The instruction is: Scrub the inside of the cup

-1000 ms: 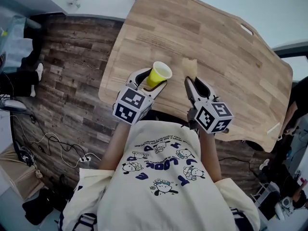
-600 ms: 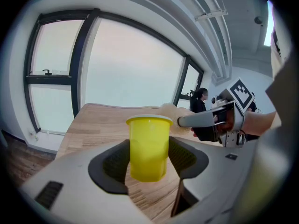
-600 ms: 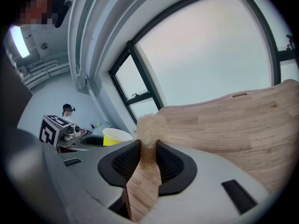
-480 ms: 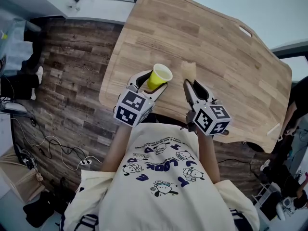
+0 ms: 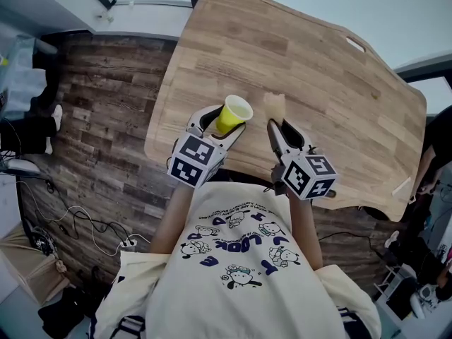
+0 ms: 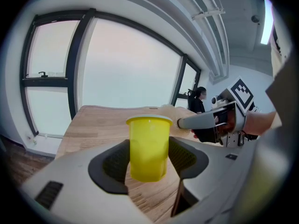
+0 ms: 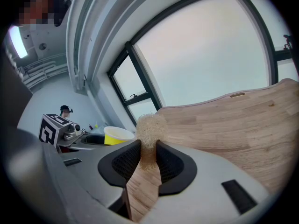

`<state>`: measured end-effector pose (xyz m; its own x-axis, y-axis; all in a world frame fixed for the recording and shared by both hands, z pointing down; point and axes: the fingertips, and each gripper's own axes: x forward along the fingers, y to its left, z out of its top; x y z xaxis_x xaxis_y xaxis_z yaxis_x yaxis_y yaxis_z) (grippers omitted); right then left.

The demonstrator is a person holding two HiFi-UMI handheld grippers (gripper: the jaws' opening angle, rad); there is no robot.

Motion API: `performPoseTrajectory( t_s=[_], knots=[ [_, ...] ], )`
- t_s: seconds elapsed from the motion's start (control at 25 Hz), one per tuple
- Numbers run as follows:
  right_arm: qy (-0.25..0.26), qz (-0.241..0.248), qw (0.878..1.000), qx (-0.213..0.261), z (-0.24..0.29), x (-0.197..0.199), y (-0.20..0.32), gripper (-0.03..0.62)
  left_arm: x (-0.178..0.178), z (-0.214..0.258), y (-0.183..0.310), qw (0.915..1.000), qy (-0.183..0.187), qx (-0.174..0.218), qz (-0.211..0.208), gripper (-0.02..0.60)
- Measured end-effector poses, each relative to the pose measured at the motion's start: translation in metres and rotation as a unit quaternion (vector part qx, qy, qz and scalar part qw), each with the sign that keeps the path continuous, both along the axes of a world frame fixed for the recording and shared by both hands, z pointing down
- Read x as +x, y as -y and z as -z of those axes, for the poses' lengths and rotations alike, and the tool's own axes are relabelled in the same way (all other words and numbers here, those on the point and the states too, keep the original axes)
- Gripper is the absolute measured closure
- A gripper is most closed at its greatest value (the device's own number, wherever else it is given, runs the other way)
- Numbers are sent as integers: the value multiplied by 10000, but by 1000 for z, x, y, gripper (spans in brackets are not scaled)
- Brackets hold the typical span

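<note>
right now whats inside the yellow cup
Nothing sticks out of the yellow plastic cup; the head view shows only its pale open mouth. Its bottom is too small to make out. The tan fibrous scrubber sits outside it, clamped in the right hand-held gripper.

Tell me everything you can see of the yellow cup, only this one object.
The yellow cup is a small plain tumbler, plastic by its look, with a paler rolled rim and a slight taper toward the base. It is upright with its mouth open upward, clamped at its sides by the left gripper, over the near edge of the wooden table.
</note>
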<state>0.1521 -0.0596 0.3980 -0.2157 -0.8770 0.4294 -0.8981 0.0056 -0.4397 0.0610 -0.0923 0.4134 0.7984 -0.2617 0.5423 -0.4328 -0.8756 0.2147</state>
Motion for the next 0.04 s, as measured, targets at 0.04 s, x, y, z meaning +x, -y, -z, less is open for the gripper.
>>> performPoseTrajectory(
  t_s=[0.04],
  knots=[
    [-3, -5, 10000, 0, 0, 0, 0, 488, 0, 0, 0, 10000, 1, 10, -11, 308]
  ],
)
